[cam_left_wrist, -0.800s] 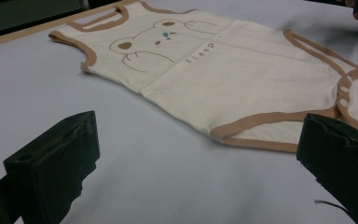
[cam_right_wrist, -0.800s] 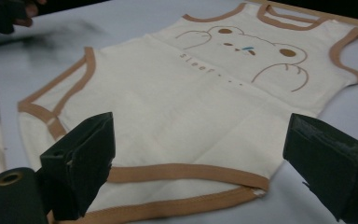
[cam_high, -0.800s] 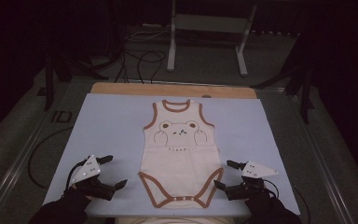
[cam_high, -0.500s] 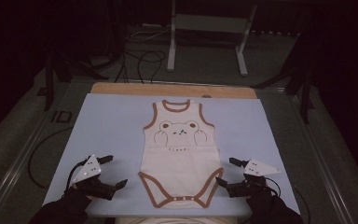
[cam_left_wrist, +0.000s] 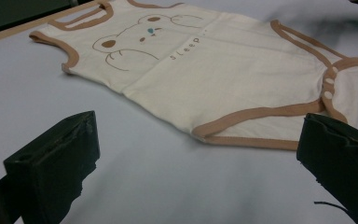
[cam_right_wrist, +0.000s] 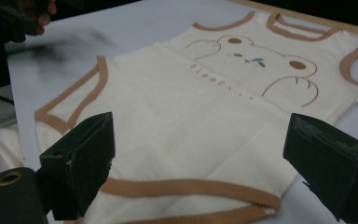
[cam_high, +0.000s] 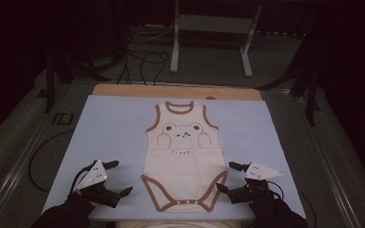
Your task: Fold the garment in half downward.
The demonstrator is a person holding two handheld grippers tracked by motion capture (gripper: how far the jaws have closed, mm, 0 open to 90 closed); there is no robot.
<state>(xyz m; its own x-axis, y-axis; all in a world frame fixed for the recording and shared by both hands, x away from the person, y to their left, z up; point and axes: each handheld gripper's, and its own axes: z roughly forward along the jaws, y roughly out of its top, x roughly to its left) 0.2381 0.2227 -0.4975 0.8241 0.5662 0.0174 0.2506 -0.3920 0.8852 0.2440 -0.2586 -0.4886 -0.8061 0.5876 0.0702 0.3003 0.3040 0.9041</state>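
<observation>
A cream sleeveless baby bodysuit (cam_high: 183, 156) with brown trim and a bear print lies flat on the pale blue mat (cam_high: 109, 128), neck away from me. My left gripper (cam_high: 120, 177) is open, low over the mat just left of the bodysuit's left leg opening. In the left gripper view the jaws stand wide apart (cam_left_wrist: 196, 172) with bare mat between them and the bodysuit (cam_left_wrist: 223, 65) just beyond. My right gripper (cam_high: 226, 176) is open at the right leg opening. In the right gripper view (cam_right_wrist: 200, 158) the bodysuit's lower side edge (cam_right_wrist: 186, 121) lies between the jaws.
The mat covers a wooden tabletop whose far edge (cam_high: 123, 90) shows behind it. Beyond the table stand a metal frame (cam_high: 176, 42) and cables on the floor (cam_high: 142, 59). The other hand (cam_right_wrist: 28, 16) shows at the top left of the right gripper view.
</observation>
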